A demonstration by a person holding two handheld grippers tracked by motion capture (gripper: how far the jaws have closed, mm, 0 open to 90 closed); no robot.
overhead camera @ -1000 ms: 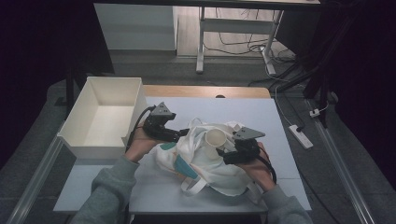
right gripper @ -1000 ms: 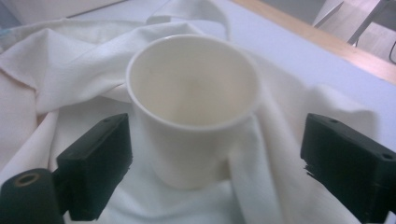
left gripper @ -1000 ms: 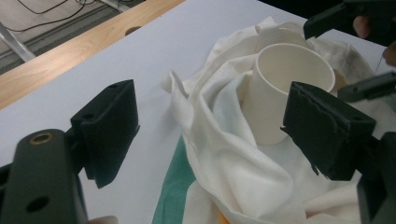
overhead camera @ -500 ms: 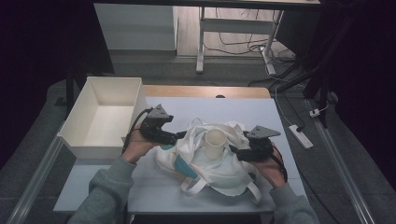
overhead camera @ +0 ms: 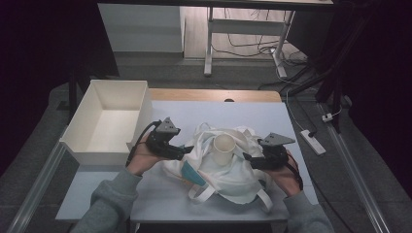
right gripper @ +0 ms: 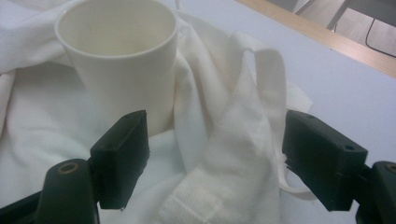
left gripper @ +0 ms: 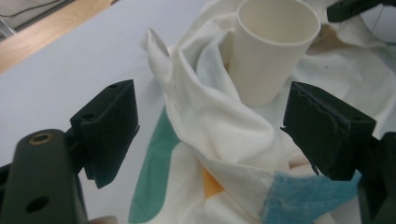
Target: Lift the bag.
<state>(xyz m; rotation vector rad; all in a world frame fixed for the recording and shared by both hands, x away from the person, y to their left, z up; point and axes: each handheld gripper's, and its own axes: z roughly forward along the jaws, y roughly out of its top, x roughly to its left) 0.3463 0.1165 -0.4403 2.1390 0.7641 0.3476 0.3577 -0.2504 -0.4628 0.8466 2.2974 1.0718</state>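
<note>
A crumpled white cloth bag (overhead camera: 228,174) with teal, blue and orange patches lies mid-table. A cream paper cup (overhead camera: 224,148) stands upright on it. My left gripper (overhead camera: 188,149) sits at the bag's left edge, open, jaws wide on either side of a raised cloth fold (left gripper: 205,107), not touching it. The cup (left gripper: 273,46) stands just beyond. My right gripper (overhead camera: 247,156) is at the bag's right side, open, with a fold and strap of the bag (right gripper: 243,140) between its jaws. The cup (right gripper: 121,60) is just ahead of its left jaw.
A white open box (overhead camera: 138,114) stands at the table's left, close to my left hand. The pale table top (overhead camera: 252,109) ends in a wooden strip (overhead camera: 214,94) at the back. A power strip (overhead camera: 312,141) lies on the floor to the right.
My right gripper has drawn back to the right, away from the cup, which now stands upright and free on the bag. The left gripper has barely moved.
</note>
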